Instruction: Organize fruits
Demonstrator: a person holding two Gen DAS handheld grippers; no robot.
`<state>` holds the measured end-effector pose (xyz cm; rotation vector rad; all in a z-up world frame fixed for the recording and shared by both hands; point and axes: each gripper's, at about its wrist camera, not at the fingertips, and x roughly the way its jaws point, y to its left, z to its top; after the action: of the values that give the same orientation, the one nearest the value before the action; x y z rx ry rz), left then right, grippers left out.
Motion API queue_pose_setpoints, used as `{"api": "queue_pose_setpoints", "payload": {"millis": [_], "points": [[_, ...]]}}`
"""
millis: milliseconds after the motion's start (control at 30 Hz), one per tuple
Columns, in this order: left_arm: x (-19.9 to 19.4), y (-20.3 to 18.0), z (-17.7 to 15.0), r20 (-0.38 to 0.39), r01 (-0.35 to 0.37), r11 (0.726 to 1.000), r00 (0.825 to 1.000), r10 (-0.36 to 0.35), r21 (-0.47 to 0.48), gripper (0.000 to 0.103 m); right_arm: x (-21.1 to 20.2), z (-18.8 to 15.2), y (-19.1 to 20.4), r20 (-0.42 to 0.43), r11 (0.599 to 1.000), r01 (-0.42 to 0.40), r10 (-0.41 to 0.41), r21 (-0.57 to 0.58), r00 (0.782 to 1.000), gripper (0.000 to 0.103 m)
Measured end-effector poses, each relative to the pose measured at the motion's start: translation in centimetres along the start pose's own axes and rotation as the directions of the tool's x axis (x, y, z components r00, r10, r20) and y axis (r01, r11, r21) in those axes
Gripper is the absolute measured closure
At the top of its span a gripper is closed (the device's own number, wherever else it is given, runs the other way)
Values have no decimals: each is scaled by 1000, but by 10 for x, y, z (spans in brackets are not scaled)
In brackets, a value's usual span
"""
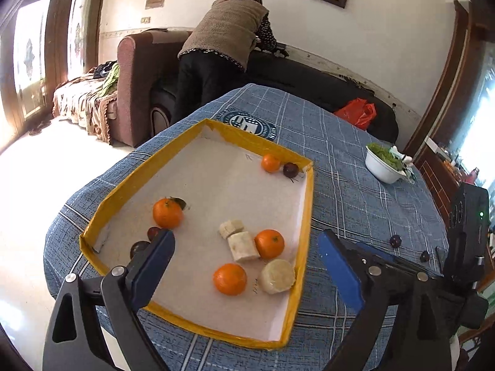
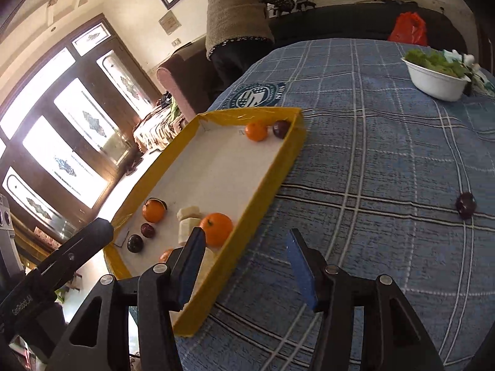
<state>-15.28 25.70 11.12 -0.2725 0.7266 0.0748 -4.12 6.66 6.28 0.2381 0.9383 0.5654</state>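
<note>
Oranges (image 1: 229, 279), plums, banana chunks in yellow-rimmed tray (image 1: 198, 125)

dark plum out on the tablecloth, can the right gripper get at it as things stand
Probably yes. The dark plum lies alone on bare blue tablecloth, outside the yellow tray. The right gripper is open and empty, with nothing between it and the plum.

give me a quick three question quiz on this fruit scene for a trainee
1. True or false: both grippers are holding fruit.
2. How many oranges lie in the yellow-rimmed tray?
3. Where is the white bowl? A) in the tray B) on the blue tablecloth C) on the sofa

Key
1. False: the left gripper and right gripper are open, with nothing between the fingers.
2. Four, for example one orange near the front and another at the far end.
3. B
</note>
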Motion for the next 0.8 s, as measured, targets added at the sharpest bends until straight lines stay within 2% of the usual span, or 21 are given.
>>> {"api": "queue_pose_setpoints", "payload": {"millis": [167,367,633,800], "points": [[-8,-34,-10,8,-6,997,1000,5,82,10,-27,-21,-28,41,997,35,-37,67,998,41],[-16,-58,-19,22,-16,990,1000,13,142,10,-46,-39,-42,70,993,63,-70,95,995,40],[-34,-73,-26,87,-70,980,995,55,188,10,-56,-46,-42,95,991,90,-99,95,991,39],[-33,-74,-28,83,-80,977,994,65,197,10,-59,-48,-37,108,991,113,-120,65,987,35]]}}
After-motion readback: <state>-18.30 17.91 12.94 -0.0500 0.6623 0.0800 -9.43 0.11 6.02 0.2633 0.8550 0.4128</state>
